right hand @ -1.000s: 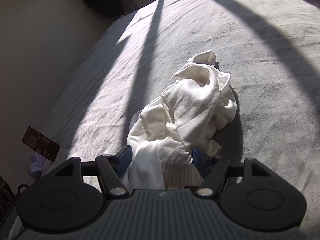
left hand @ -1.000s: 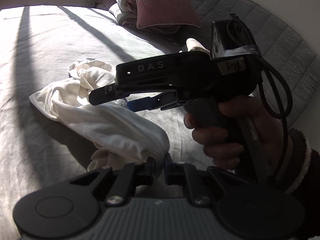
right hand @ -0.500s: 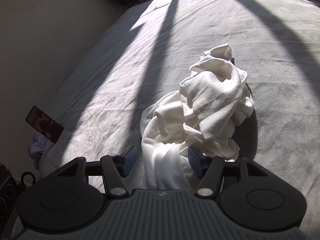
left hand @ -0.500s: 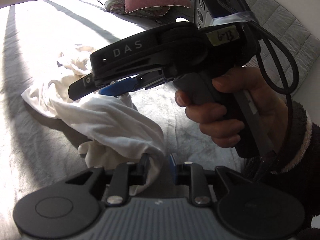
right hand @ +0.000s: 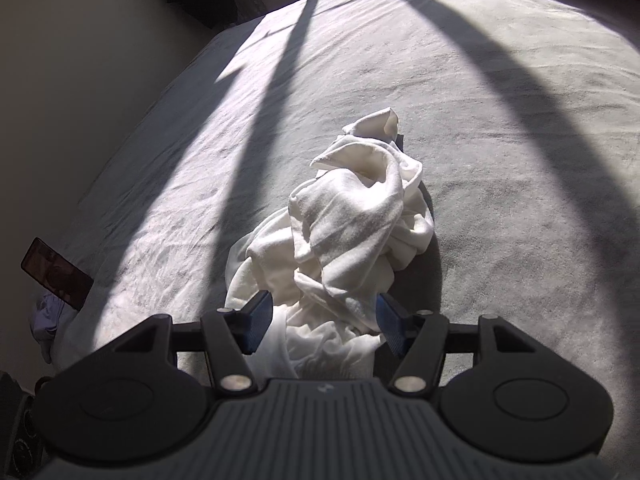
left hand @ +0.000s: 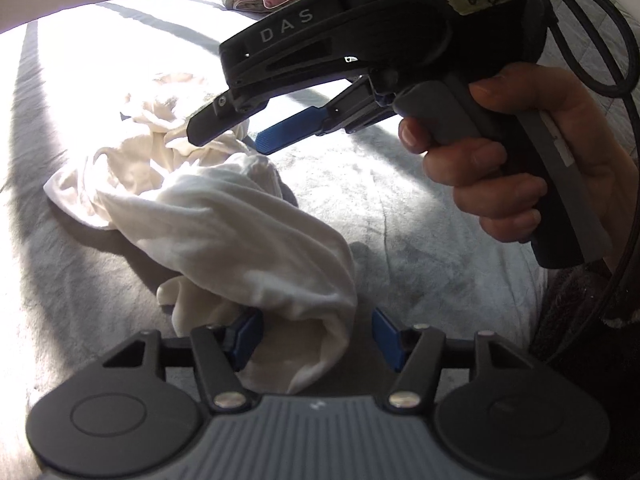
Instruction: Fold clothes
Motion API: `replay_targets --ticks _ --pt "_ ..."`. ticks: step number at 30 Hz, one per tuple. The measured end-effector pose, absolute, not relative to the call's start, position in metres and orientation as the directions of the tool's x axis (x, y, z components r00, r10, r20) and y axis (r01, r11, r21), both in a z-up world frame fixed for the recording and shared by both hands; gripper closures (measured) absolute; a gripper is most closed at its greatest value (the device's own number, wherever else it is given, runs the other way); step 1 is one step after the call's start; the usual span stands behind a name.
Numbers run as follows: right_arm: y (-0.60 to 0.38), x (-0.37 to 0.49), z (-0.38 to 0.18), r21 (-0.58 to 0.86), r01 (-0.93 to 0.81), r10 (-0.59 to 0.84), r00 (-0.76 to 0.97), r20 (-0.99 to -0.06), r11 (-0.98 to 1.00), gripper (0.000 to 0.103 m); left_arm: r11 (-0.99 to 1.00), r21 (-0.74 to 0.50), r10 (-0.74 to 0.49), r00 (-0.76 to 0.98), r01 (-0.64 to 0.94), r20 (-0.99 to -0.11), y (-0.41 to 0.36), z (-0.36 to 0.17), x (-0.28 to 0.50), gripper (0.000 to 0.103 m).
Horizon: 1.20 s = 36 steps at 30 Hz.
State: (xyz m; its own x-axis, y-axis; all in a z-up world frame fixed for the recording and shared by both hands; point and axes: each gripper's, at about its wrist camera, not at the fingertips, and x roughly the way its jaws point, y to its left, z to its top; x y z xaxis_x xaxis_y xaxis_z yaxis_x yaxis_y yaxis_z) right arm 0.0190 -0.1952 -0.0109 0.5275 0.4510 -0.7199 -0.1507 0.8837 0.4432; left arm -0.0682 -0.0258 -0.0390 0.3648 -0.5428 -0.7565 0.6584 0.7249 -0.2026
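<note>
The white shirt (right hand: 344, 236) lies in a crumpled heap on the grey bed (right hand: 500, 120). It looks soft, light and floppy. Both the left gripper (left hand: 318, 338) and right gripper (right hand: 324, 322) are wide open around cloth, holding nothing. An edge or hem seems best to pinch.

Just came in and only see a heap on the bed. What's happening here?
A person is working on a crumpled white garment on a grey bed, holding a claw in each hand. Both claws are open: the left claw has cloth lying between its fingers without pinching it, and the right claw hangs over the heap's near edge. No fold is made yet.
</note>
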Motion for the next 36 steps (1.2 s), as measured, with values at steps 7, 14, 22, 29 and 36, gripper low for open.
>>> replay_targets --ticks 7,14,22,29,36 --pt "-0.201 0.019 -0.016 0.435 -0.117 0.429 0.516 -0.741 0.893 0.041 0.766 -0.143 -0.480 0.410 0.626 -0.776 -0.008 -0.018 -0.059 0.098" --pt "-0.205 0.021 -0.016 0.446 -0.111 0.435 0.514 -0.739 0.888 0.041 0.885 -0.076 -0.362 0.576 0.459 -0.733 0.039 0.008 -0.026 0.099" --pt "-0.203 0.023 -0.023 0.494 -0.093 0.473 0.481 -0.738 0.865 0.041 0.985 -0.032 -0.148 0.745 0.168 -0.651 0.063 0.026 0.029 0.099" --pt "-0.202 0.024 -0.032 0.527 -0.077 0.502 0.447 -0.740 0.846 0.041 0.995 -0.094 -0.091 0.769 0.040 -0.633 0.065 0.030 0.057 0.088" --pt "-0.206 0.020 -0.030 0.533 -0.085 0.511 0.441 -0.738 0.842 0.041 0.985 -0.151 -0.162 0.709 0.079 -0.686 0.057 0.020 0.057 0.034"
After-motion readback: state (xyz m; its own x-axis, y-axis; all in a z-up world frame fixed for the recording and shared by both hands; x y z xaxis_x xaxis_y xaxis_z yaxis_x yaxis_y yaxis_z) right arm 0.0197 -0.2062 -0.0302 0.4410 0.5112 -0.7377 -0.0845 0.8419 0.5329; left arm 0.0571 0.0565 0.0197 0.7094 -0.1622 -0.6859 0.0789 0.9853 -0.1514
